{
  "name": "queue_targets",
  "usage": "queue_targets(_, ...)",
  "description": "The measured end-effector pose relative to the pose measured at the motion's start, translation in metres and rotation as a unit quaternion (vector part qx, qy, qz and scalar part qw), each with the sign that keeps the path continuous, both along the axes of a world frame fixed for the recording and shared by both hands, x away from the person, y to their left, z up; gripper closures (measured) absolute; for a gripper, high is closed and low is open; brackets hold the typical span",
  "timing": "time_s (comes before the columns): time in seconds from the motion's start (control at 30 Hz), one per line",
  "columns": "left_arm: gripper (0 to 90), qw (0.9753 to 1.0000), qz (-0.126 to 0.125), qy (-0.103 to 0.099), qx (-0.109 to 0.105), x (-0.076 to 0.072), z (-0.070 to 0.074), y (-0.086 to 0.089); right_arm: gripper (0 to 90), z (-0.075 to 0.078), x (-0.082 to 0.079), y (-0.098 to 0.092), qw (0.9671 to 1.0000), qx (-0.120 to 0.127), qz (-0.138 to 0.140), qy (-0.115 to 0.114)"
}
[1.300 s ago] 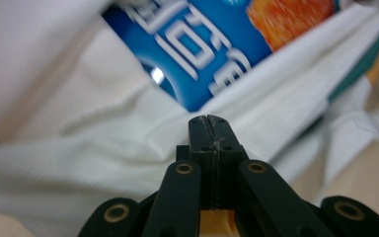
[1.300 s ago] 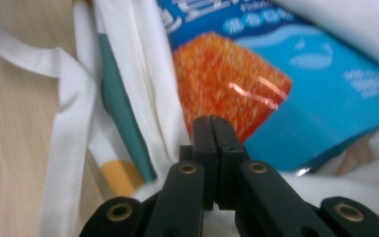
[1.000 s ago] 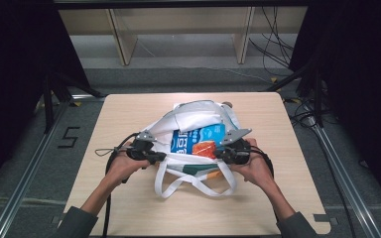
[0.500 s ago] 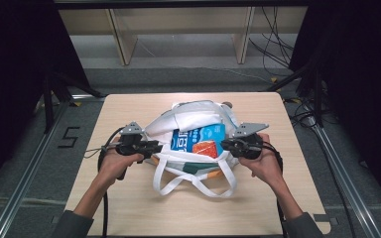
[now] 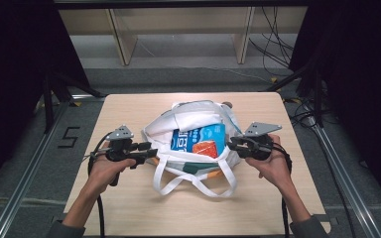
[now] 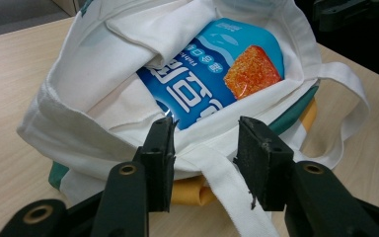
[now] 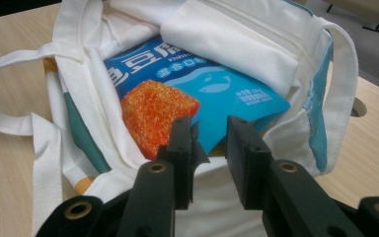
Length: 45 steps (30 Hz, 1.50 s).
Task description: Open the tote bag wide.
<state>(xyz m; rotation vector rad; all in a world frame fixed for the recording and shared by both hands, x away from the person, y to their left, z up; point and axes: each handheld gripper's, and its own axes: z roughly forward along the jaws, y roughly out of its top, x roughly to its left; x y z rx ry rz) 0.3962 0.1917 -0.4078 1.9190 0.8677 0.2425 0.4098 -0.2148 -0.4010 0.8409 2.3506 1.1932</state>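
Flanking 1 tote bag (image 5: 191,124) w/ 1 snack packet (image 5: 198,140): 2 grippers, jaws apart.

A "5" (image 5: 68,137) marks the floor; the blue packet (image 6: 212,74) carries Korean lettering, not clearly readable.

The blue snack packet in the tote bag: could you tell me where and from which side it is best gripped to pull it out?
Probably by the blue snack packet's exposed thin edge nearest the right gripper, whose open jaws already flank it. Come in from that side through the open mouth of the white tote bag; the far end lies tucked under a white fabric fold.
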Motion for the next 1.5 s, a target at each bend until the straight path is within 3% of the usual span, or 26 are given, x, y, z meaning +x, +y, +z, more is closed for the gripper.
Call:
queue_targets(0.07,56.2,1.0000,0.004,-0.002,-0.009,-0.003,-0.001,0.001,73.0,0.000,0.000,-0.001,1.0000,-0.002,0.002,-0.003)
queue_targets(0.13,54.6,1.0000,0.003,-0.002,-0.002,-0.004,-0.002,0.001,72.1,-0.001,-0.004,-0.001,0.9999,0.001,-0.006,0.008)
queue_targets(0.2,53.2,0.9999,0.010,-0.003,-0.002,-0.006,-0.001,0.001,71.1,-0.002,-0.003,-0.003,1.0000,0.000,-0.002,-0.004)
queue_targets(0.3,50.9,1.0000,0.002,-0.004,0.000,-0.008,-0.003,0.002,69.6,-0.002,-0.004,-0.005,1.0000,0.002,0.005,0.000)
queue_targets(0.57,45.4,1.0000,0.003,-0.001,0.003,-0.015,-0.001,0.004,64.7,-0.004,-0.011,-0.010,0.9999,0.008,-0.010,0.009)
queue_targets(0.63,44.3,0.9999,0.004,-0.009,0.003,-0.016,-0.001,0.005,64.4,-0.004,-0.011,-0.013,1.0000,0.002,-0.004,-0.002)
queue_targets(0.67,43.9,0.9999,0.008,-0.006,0.002,-0.017,0.000,0.005,64.1,-0.005,-0.015,-0.013,0.9997,0.009,-0.018,0.014)
queue_targets(1.03,40.7,0.9999,0.009,0.004,0.010,-0.019,-0.004,0.007,61.9,-0.008,-0.017,-0.019,0.9999,0.004,-0.012,0.010)
queue_targets(1.07,40.6,0.9999,0.010,0.002,0.010,-0.019,-0.005,0.007,61.5,-0.008,-0.019,-0.018,0.9995,0.008,-0.025,0.020)
queue_targets(1.13,39.8,0.9999,0.011,-0.002,0.011,-0.020,-0.005,0.007,60.7,-0.008,-0.019,-0.020,0.9998,0.005,-0.020,0.008)
queue_targets(1.37,37.1,0.9999,0.008,-0.001,0.007,-0.024,-0.006,0.005,57.6,-0.009,-0.024,-0.022,0.9995,0.008,-0.026,0.013)
queue_targets(1.43,36.1,0.9999,0.008,0.001,0.012,-0.025,-0.006,0.005,56.6,-0.010,-0.023,-0.024,0.9997,0.004,-0.024,0.004)
queue_targets(1.47,35.5,0.9999,0.008,0.002,0.012,-0.026,-0.006,0.004,55.8,-0.010,-0.026,-0.024,0.9993,0.007,-0.030,0.019)
queue_targets(1.5,34.6,0.9999,0.009,0.003,0.012,-0.026,-0.006,0.004,54.4,-0.012,-0.027,-0.025,0.9994,0.007,-0.032,0.014)
